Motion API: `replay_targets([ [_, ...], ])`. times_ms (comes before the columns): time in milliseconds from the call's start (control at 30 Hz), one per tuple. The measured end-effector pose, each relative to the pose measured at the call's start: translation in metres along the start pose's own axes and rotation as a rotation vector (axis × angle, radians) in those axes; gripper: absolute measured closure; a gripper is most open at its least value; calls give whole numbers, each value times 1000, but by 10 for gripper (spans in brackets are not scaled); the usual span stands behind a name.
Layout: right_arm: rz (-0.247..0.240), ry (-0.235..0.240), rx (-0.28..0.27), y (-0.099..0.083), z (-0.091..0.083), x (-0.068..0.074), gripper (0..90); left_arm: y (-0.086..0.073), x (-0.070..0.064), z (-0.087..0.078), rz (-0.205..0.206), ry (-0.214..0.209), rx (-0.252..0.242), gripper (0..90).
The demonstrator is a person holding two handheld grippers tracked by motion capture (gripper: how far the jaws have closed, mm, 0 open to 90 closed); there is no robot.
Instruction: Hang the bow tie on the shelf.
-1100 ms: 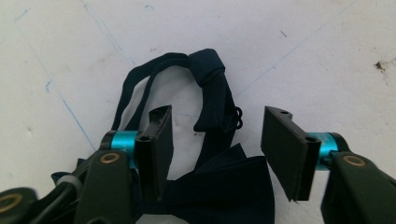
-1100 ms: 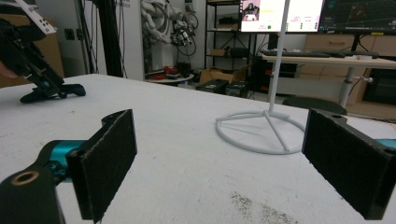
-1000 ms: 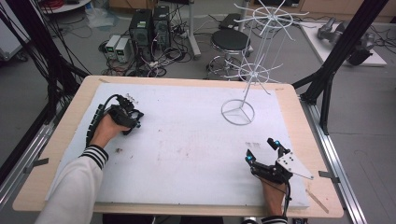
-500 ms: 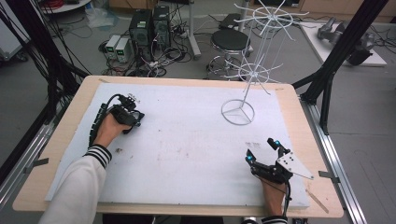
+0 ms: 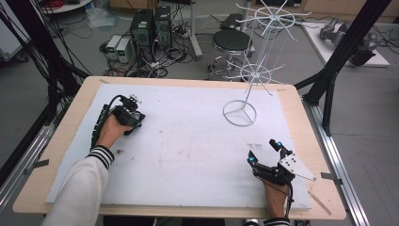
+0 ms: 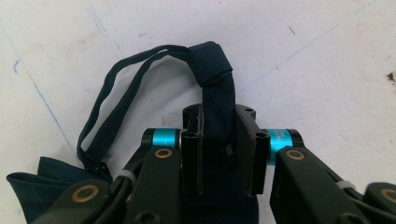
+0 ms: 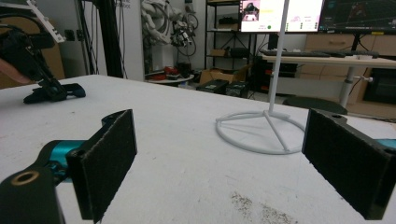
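left gripper (image 6: 219, 154) clamped on dark strap (image 6: 212, 70), thin hold, may slip; right gripper (image 7: 219, 158) jaws apart, rack (image 5: 240, 113) at 12 o'clock.

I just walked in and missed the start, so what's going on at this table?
A person works at a white-covered table with a tool in each hand. The left tool is clamped on a dark blue fabric item with a thin looped strap, lying on the far left of the table. The right tool rests near the front right, jaws wide open and empty, facing a white wire rack that stands bare.
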State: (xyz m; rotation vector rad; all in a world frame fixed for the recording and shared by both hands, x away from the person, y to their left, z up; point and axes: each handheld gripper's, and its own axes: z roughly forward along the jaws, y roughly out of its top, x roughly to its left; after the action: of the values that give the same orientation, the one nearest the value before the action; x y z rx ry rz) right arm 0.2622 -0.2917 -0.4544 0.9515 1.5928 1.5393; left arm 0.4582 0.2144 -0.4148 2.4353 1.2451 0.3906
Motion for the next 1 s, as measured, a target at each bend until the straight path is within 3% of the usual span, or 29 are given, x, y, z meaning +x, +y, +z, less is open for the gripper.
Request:
replay_targets([
  [233,2,1,-1,0,0,0,92,0,-1,-2,29,10,-16,778],
  [633,3,0,-1,0,0,0,92,-6,3,-11,13,-19,-80,807],
  [1000,1,0,-2,0,0,1,92,-13,3,-28,21,-102,-248,808],
])
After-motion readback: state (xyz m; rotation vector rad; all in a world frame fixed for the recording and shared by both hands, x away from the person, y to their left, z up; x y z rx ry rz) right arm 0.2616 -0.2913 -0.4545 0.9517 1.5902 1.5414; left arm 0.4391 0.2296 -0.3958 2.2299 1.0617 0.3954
